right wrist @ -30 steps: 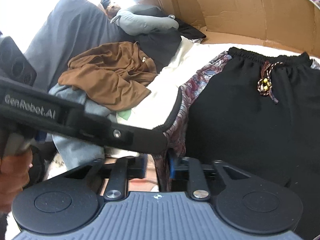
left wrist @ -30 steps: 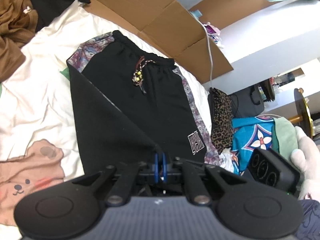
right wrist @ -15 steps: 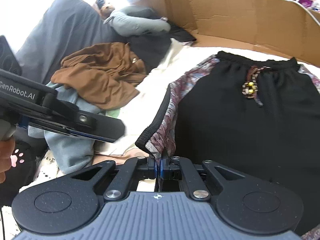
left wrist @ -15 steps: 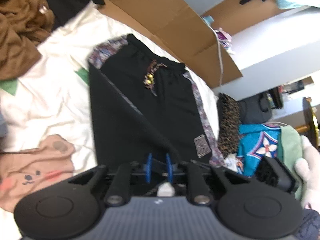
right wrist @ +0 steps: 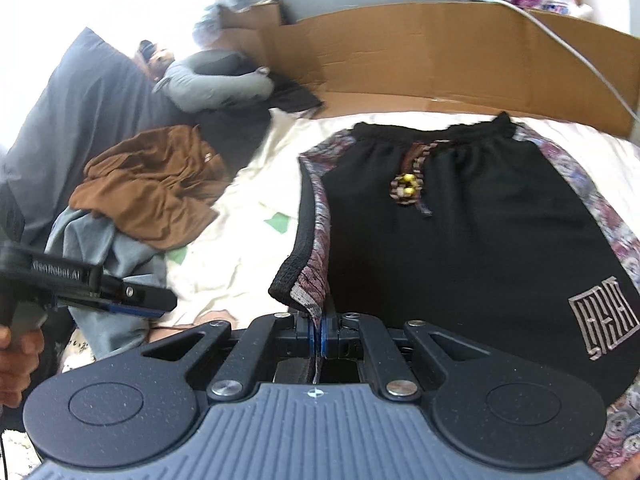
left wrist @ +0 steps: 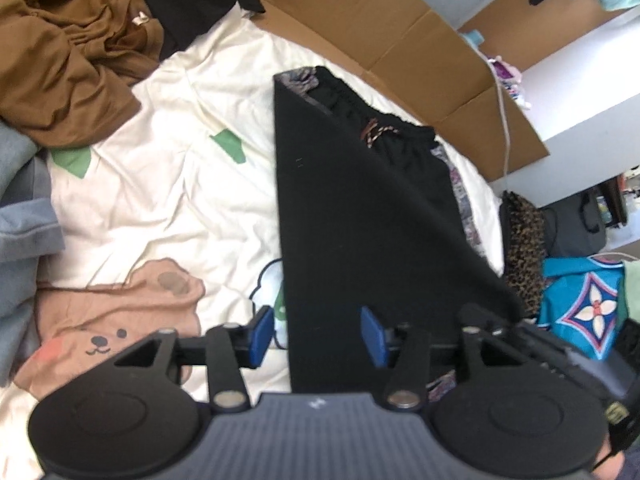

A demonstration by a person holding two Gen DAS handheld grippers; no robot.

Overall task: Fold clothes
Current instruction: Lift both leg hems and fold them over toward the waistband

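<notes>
Right wrist view, near to far: right gripper (right wrist: 318,334) pinches the hem of the black shorts (right wrist: 472,240), centre frame on the cream sheet (right wrist: 248,204); left gripper (left wrist: 316,332) gapes wide, empty. Risk: one-point hold may let the fold skew.

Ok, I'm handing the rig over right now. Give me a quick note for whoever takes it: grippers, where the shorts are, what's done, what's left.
Left gripper: open, holding nothing, hovering at the hem end of the shorts.
Right gripper: shut on the patterned hem corner of the shorts, lifted off the sheet.
Shorts: black, drawstring up, waistband toward the cardboard. One side is raised and partway over the other.
Done: the lengthwise fold is started.
Left: lay the held side down onto the far side, smooth it, then probably fold hem to waistband. The brown garment and grey clothes are unfolded.
</notes>
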